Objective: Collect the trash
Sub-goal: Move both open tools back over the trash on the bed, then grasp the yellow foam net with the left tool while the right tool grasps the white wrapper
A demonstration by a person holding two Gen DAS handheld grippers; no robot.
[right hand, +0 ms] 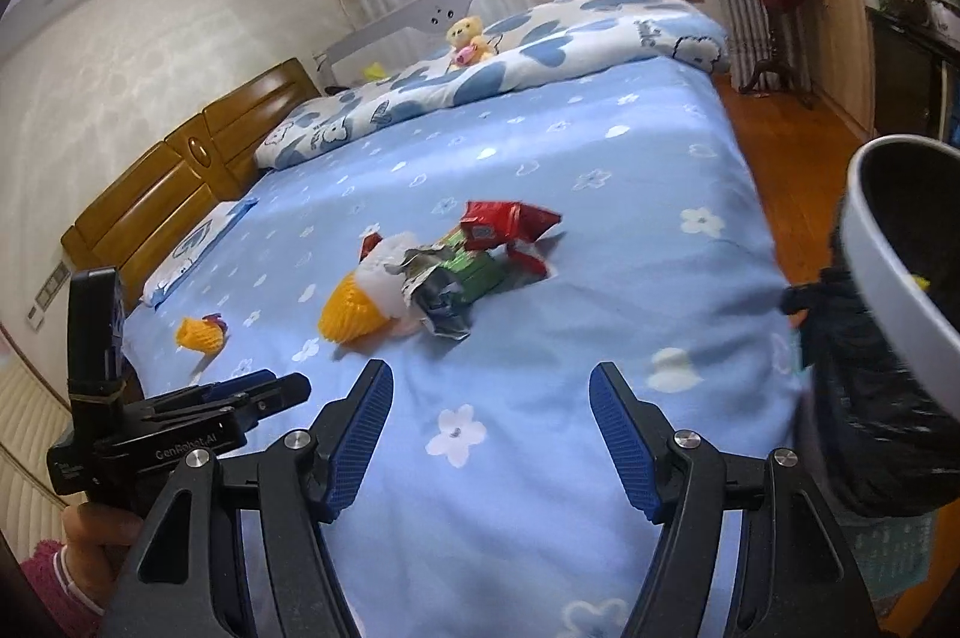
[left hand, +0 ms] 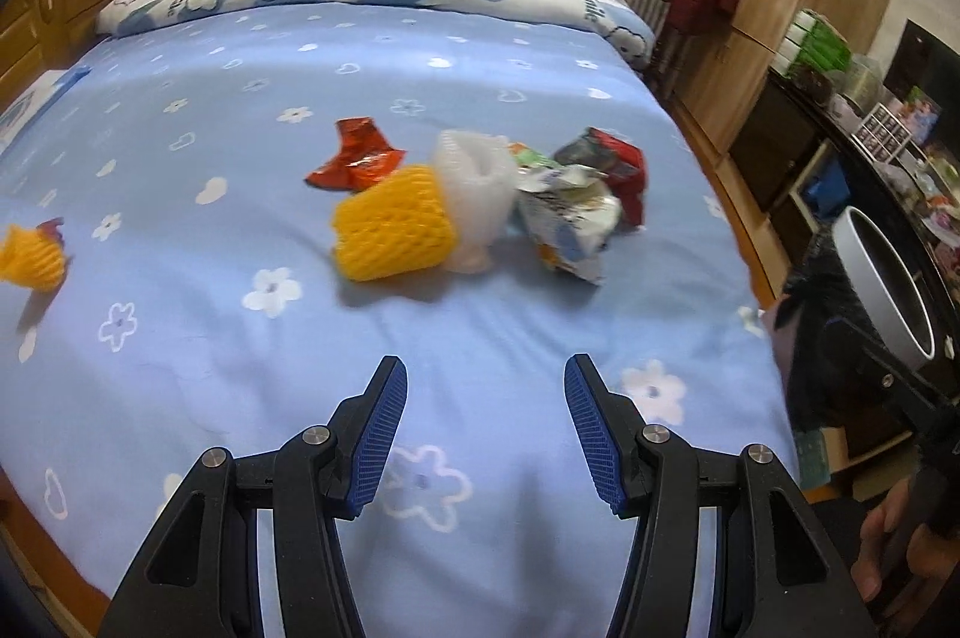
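In the left wrist view, the left gripper fills the bottom of the frame with its blue pads spread apart and nothing between them, hanging over a blue bedsheet printed with white flowers. The trash sits mid-frame, well apart from the fingertips: a yellow foam net touching a white foam sleeve, an orange-red wrapper just behind them, and a crumpled pile of foil packets to the right. A second small yellow net lies alone at the left edge. A grey bin lined with a black bag stands at the right edge beside the bed, and a hand shows in the lower right corner. In the right wrist view, the right gripper is likewise released, empty, above the sheet in the lower centre. The same heap lies mid-frame, with a red packet at its far side and the lone yellow net to the left. The other gripper shows at lower left, side-on, held by a hand, and the bin's rim curves in at the right edge. A teddy bear rests on the quilt at upper centre.
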